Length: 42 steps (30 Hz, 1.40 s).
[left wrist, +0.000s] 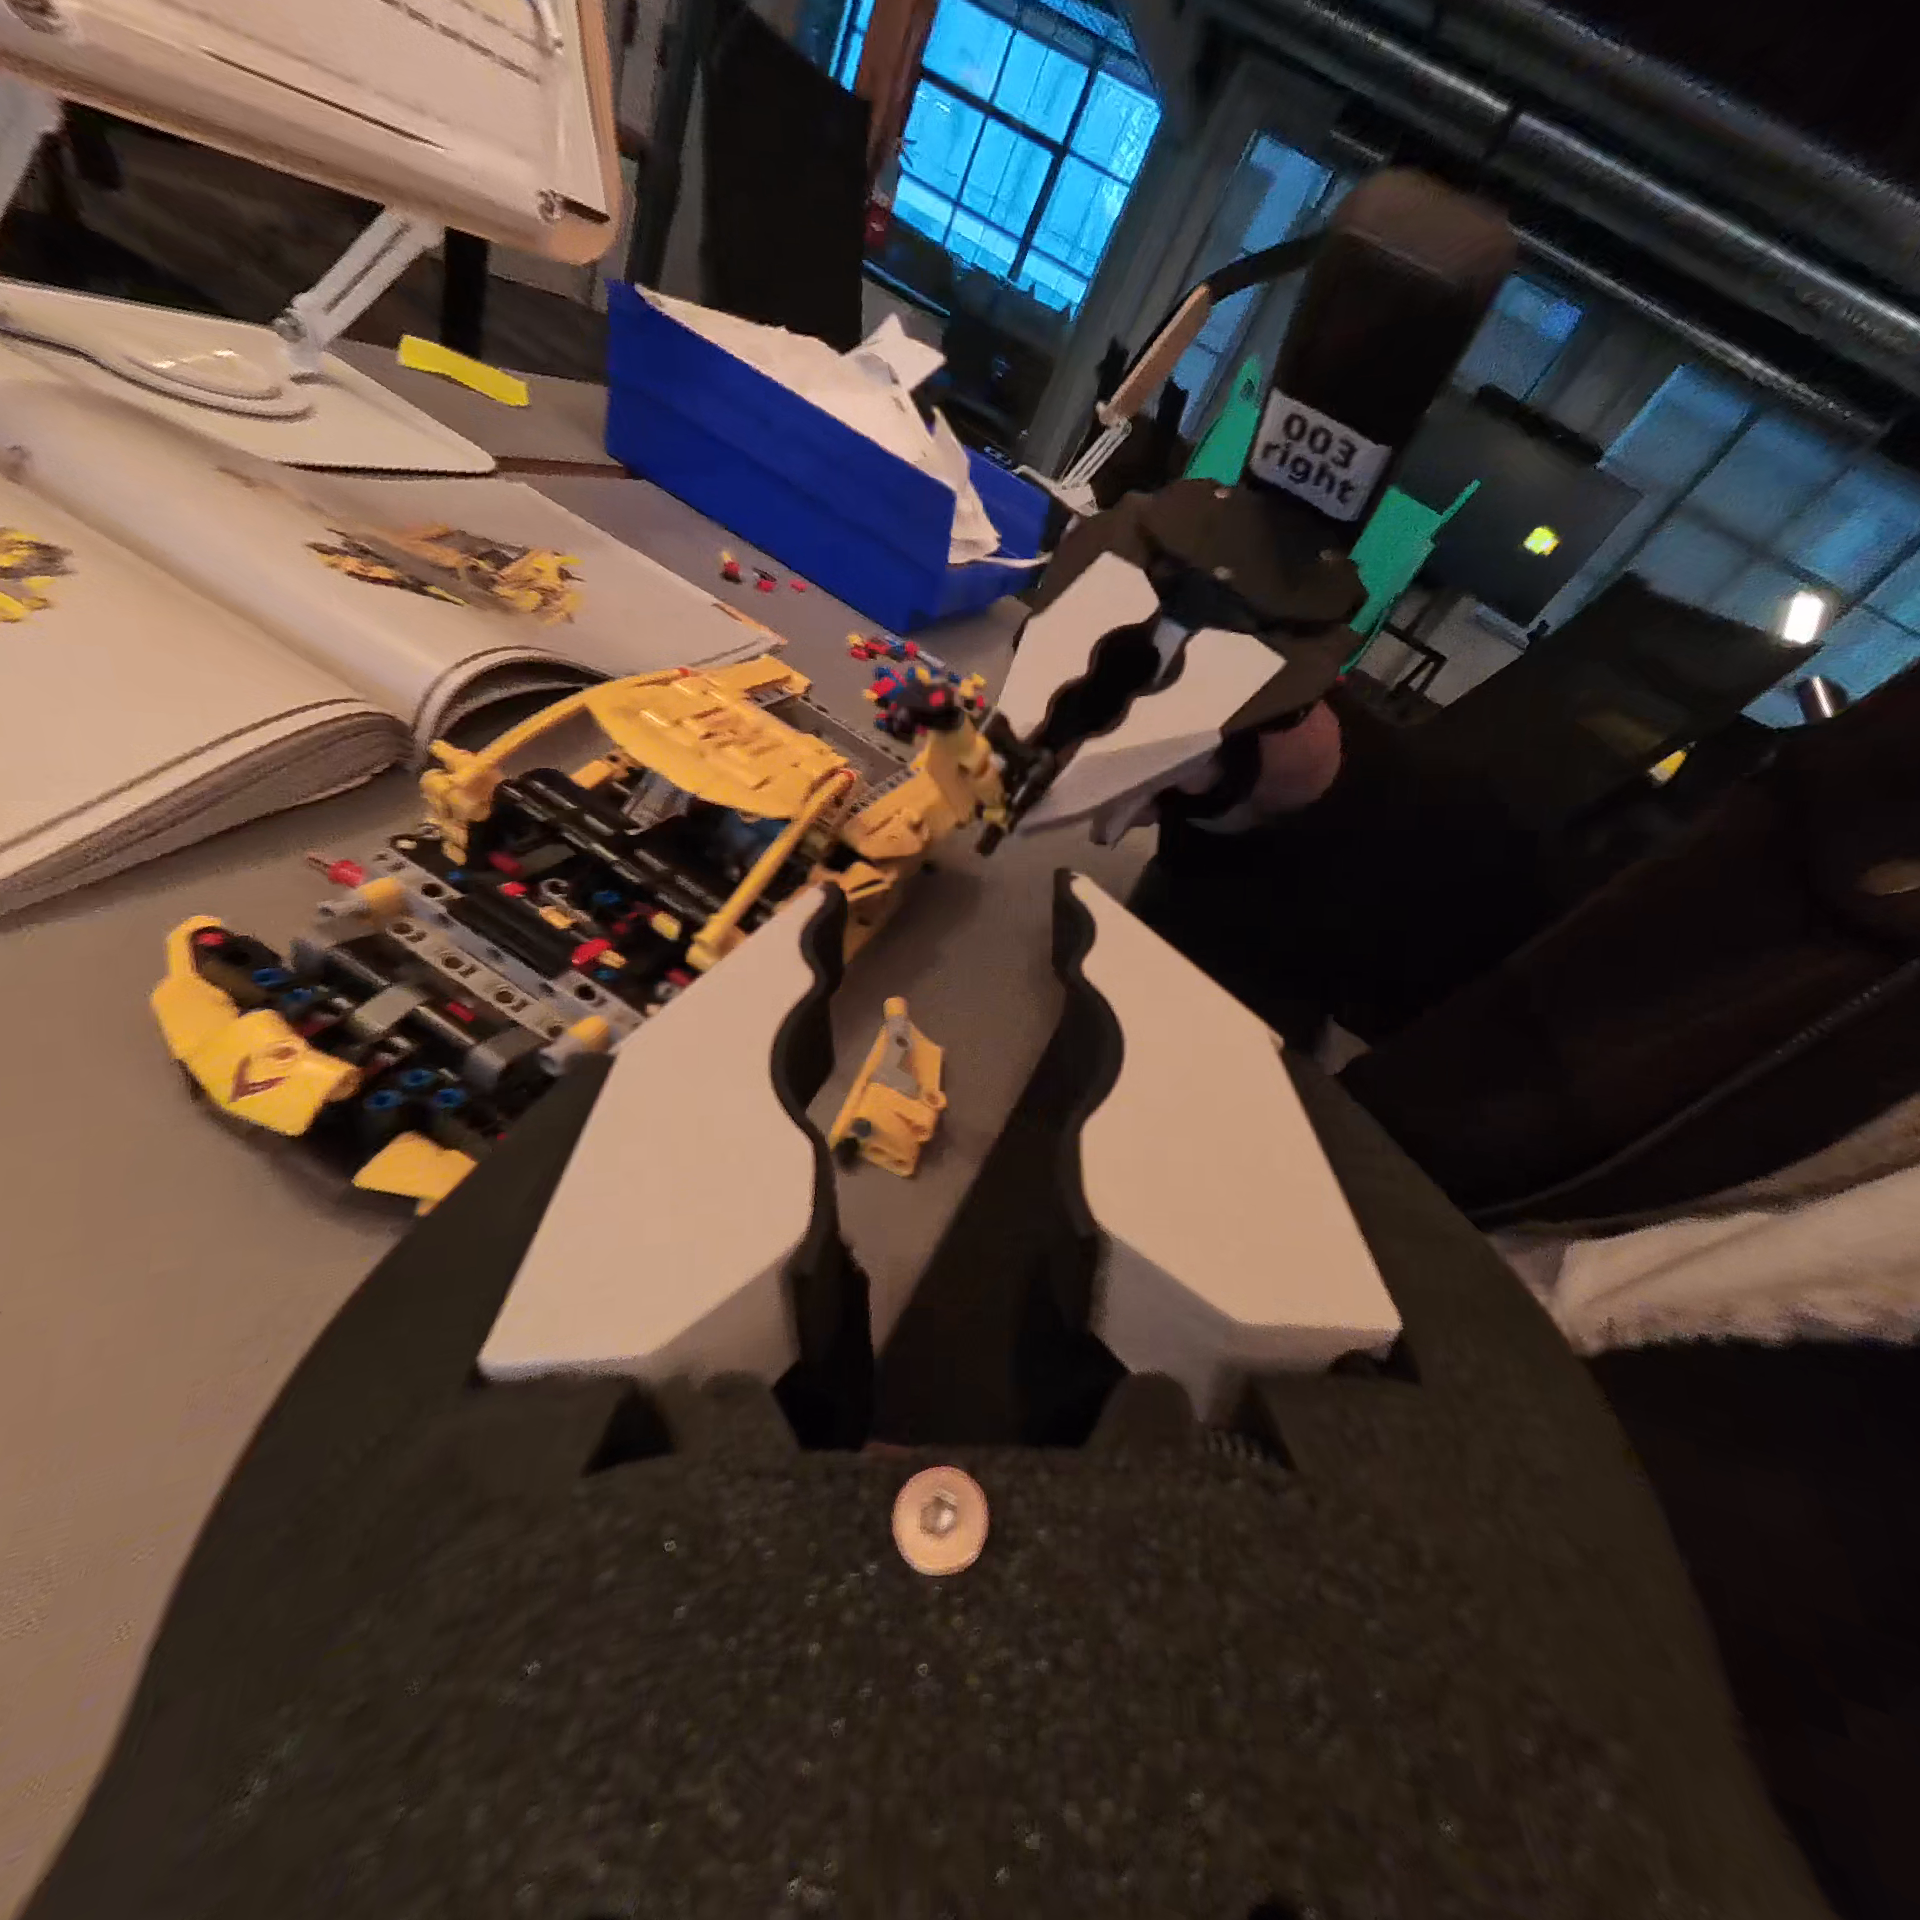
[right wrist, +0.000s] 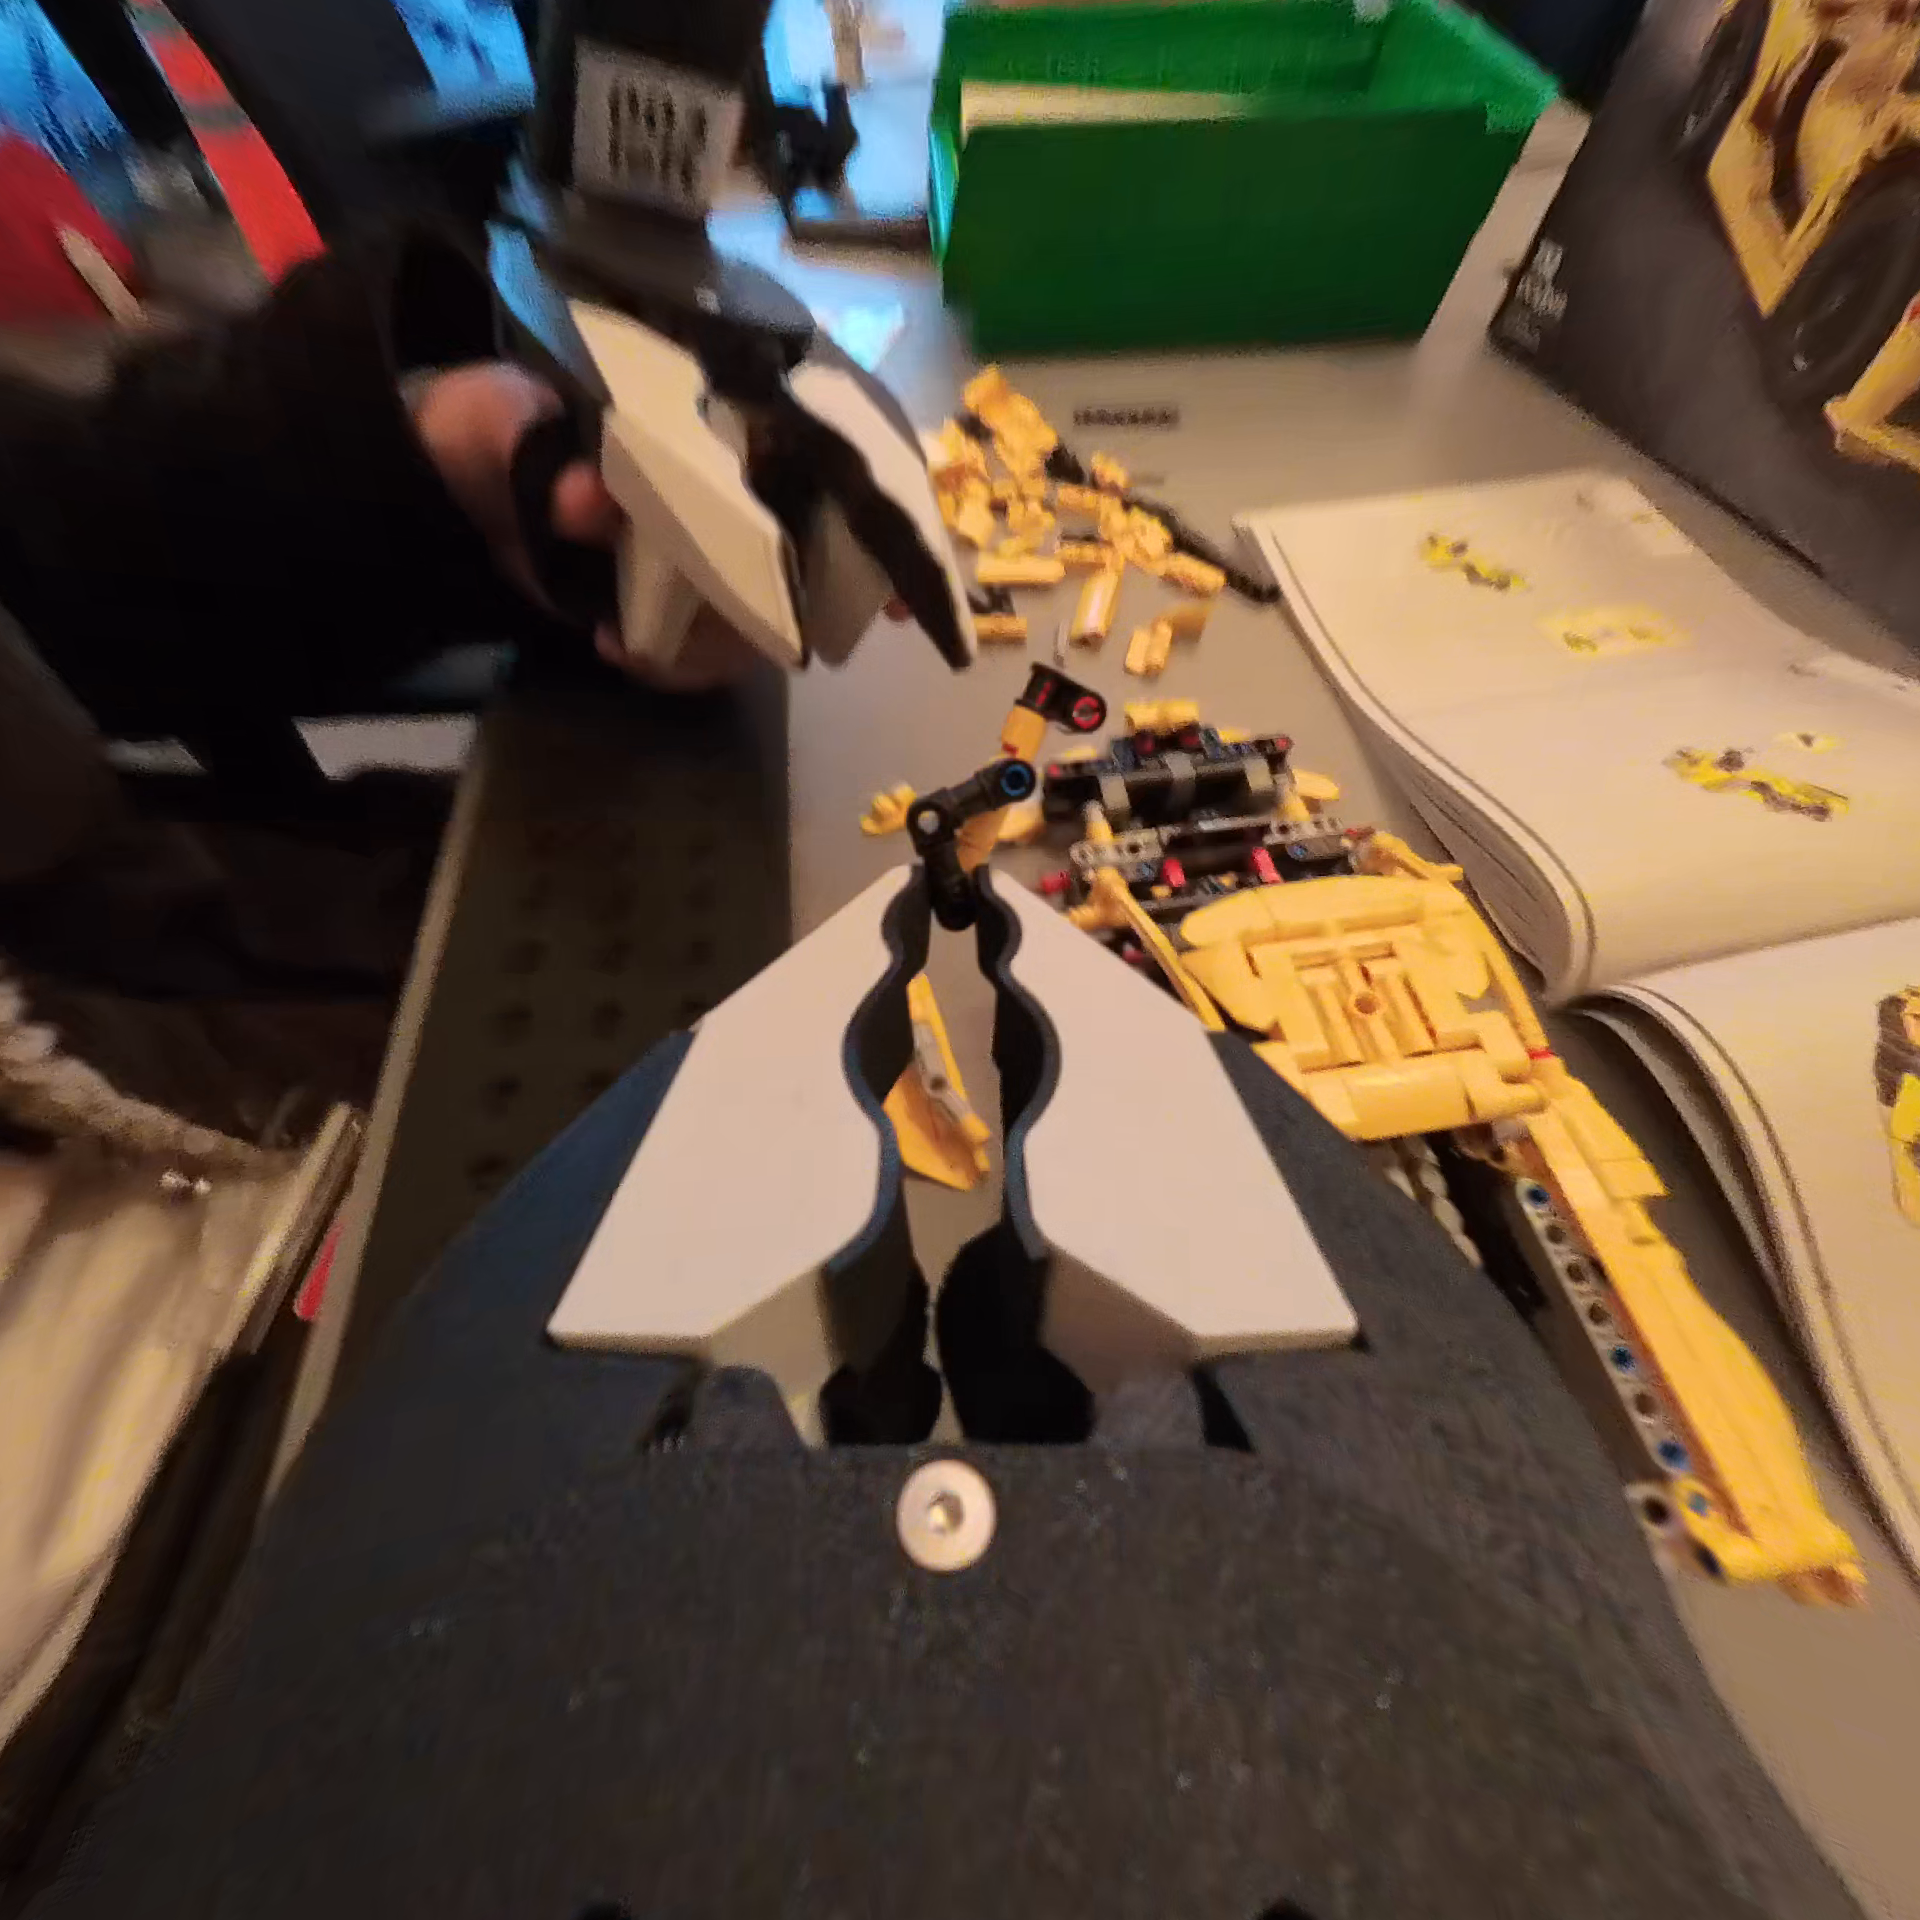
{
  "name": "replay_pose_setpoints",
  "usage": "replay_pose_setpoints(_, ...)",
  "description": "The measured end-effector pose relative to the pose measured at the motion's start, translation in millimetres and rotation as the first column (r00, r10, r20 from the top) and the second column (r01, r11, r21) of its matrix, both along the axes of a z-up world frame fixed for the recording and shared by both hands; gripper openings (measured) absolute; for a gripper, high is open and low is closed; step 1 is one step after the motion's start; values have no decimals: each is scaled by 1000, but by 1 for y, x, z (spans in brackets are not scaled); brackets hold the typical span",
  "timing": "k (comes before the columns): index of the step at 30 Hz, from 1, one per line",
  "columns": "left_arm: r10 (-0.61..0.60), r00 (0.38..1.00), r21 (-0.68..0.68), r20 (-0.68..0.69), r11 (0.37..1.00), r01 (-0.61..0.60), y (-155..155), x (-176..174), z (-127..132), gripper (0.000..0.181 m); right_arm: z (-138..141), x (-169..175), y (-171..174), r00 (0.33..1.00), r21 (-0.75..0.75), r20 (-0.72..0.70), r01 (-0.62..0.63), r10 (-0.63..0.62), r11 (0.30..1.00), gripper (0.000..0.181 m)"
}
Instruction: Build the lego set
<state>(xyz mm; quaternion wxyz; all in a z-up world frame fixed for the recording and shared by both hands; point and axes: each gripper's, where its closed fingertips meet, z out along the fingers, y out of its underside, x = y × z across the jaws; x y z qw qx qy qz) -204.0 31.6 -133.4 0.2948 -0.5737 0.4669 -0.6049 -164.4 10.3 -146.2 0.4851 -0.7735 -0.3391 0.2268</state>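
Pinching a small black connector piece (right wrist: pixel 951 862) at its very fingertips, the right gripper (right wrist: pixel 951 904) has its jaws drawn nearly together around that part, which sticks up and forward from the tips toward the near end of the yellow car model (right wrist: pixel 1351 997). In the left wrist view the same gripper (left wrist: pixel 1023 774) sits at the model's (left wrist: pixel 665 831) far right end, close to the table's right edge, tips touching or almost touching the yellow bodywork there; which one I cannot tell. The car's long axis runs roughly along the right gripper's line of sight, beside the open instruction booklet (right wrist: pixel 1621 727). The left gripper (left wrist: pixel 940 904) hovers with jaws spread and nothing between them; through the gap a small yellow subassembly (left wrist: pixel 888 1091) lies on the grey table (left wrist: pixel 156 1351), just beside the model's side. The right gripper looks nearer the joining point, so the coming push probably falls to it.
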Motion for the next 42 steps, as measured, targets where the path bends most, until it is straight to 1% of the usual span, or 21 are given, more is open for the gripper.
replay_pose_setpoints(1, -2, 1000, 14, -13, 1000, 2, -3, 1, -2, 40, 0, -3, -2, 999, 1, -34, -5, 5, 1000, 7)
replay_pose_setpoints(2, -3, 999, 45, -39, 999, 5, -5, 2, -5, 41, -6, -3, -3, 1000, -17, -28, -2, 2, 1000, 7)
replay_pose_setpoints(4, -23, 992, 123, -127, 992, 39, -7, 3, -19, 41, -29, -2, -6, 997, -79, 73, -2, 8, 997, 7)
replay_pose_setpoints(6, -10, 977, 179, -212, 983, 49, -1, 3, -32, 41, -53, 0, -11, 981, -171, 186, -19, 51, 985, 7)
replay_pose_setpoints(8, 11, 972, 202, -237, 979, 38, 6, 2, -37, 41, -70, 3, -12, 958, -244, 272, -27, 96, 969, 7)
replay_pose_setpoints(10, 37, 977, 217, -209, 976, 9, 14, 1, -34, 40, -76, 0, -13, 937, -282, 313, -64, 155, 957, 7)
replay_pose_setpoints(15, 59, 989, 194, -138, 981, -31, 22, -4, -24, 40, -78, -1, -11, 900, -326, 367, -114, 236, 938, 7)
replay_pose_setpoints(18, 51, 988, 192, -144, 981, -22, 21, -4, -26, 40, -78, 0, -11, 874, -339, 411, -118, 260, 933, 7)
replay_pose_setpoints(26, 43, 988, 196, -150, 981, -13, 19, -4, -27, 40, -82, 5, -14, 838, -386, 455, -117, 299, 915, 7)
replay_pose_setpoints(30, 43, 988, 194, -148, 981, -14, 19, -4, -27, 40, -81, 4, -12, 826, -386, 464, -137, 320, 912, 7)
replay_pose_setpoints(33, 40, 988, 197, -147, 980, -10, 19, -4, -26, 40, -71, 2, -8, 844, -373, 434, -149, 314, 916, 7)
replay_pose_setpoints(34, 37, 988, 197, -149, 980, -7, 18, -4, -27, 40, -70, 2, -7, 841, -370, 439, -152, 317, 916, 7)
replay_pose_setpoints(42, 25, 988, 199, -151, 980, 5, 16, -3, -27, 40, -82, 0, -9, 814, -398, 454, -178, 362, 900, 7)
